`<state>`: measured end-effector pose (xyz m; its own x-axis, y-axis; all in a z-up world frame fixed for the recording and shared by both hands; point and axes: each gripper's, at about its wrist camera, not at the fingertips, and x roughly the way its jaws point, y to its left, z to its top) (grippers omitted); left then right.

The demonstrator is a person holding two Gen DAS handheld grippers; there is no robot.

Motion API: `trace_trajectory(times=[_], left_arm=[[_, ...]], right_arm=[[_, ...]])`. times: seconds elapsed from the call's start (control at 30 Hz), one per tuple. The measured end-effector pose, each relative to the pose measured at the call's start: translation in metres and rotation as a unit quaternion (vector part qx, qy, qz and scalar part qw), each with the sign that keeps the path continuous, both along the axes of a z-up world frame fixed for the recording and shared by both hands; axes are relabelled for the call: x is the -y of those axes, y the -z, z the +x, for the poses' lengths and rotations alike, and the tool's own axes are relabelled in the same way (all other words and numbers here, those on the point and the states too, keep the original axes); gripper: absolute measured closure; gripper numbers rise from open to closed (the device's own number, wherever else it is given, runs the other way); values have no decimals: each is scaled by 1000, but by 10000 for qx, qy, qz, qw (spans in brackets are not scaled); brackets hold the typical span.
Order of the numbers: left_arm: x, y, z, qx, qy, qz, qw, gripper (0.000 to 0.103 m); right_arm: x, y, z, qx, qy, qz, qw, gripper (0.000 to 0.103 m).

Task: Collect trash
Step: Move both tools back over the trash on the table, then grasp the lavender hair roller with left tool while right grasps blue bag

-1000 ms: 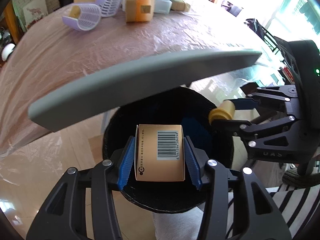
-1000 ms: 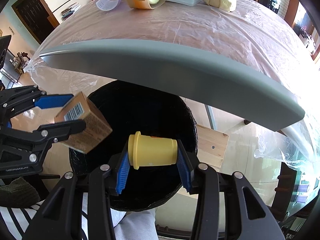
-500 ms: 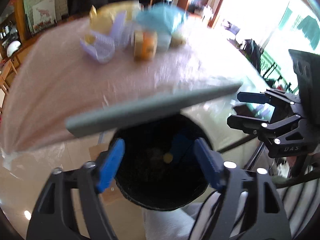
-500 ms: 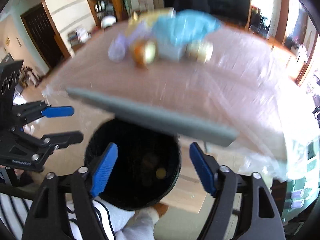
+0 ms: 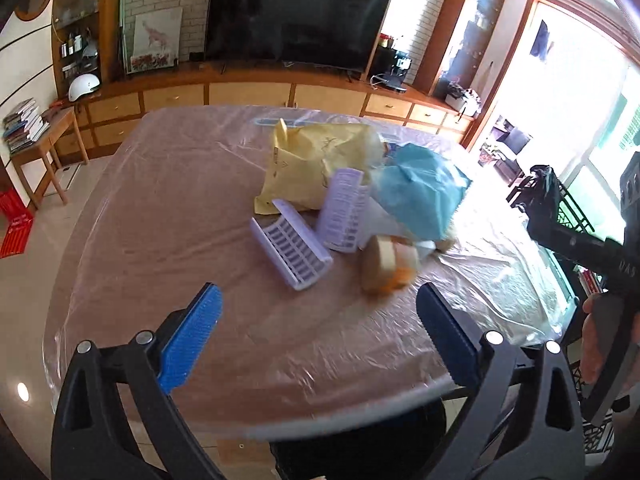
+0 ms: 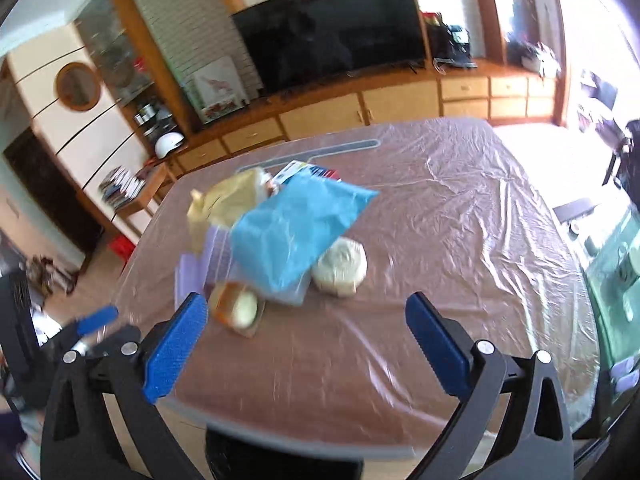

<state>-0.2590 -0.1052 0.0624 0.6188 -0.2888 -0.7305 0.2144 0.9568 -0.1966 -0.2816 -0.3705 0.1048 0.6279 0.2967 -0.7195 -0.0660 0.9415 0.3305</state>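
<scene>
Both spread wide and empty above the near edge of the plastic-covered brown table (image 5: 168, 208): left gripper (image 5: 318, 332) and right gripper (image 6: 306, 340). Mid-table, heaped trash: crumpled blue plastic bag (image 6: 292, 228), yellow paper bag (image 5: 312, 160), lilac slatted plastic pieces (image 5: 292, 250), blurred orange-and-tan container (image 5: 386, 264), round white lump (image 6: 340, 266). Under the table edge, cut off, black round bin (image 5: 360, 440).

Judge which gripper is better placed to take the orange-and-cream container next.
Right, marginally. Both grippers are open and empty, but the container lies just past the right gripper, near its left finger; from the left gripper it sits farther ahead, toward the right.
</scene>
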Motion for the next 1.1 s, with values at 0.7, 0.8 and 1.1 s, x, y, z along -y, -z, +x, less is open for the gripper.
trace_trajectory(times=[0.7, 0.8, 1.1], left_arm=[[5, 43, 68, -473, 25, 494, 9977, 5], [2, 47, 71, -585, 33, 360, 9976, 8], [3, 55, 76, -714, 336, 364, 9962, 38]], right_arm=[[-30, 50, 102, -1141, 633, 1148, 9848, 5], [-32, 52, 106, -1169, 605, 1148, 9846, 5], [-42, 59, 119, -1251, 569, 1317, 9817, 8]])
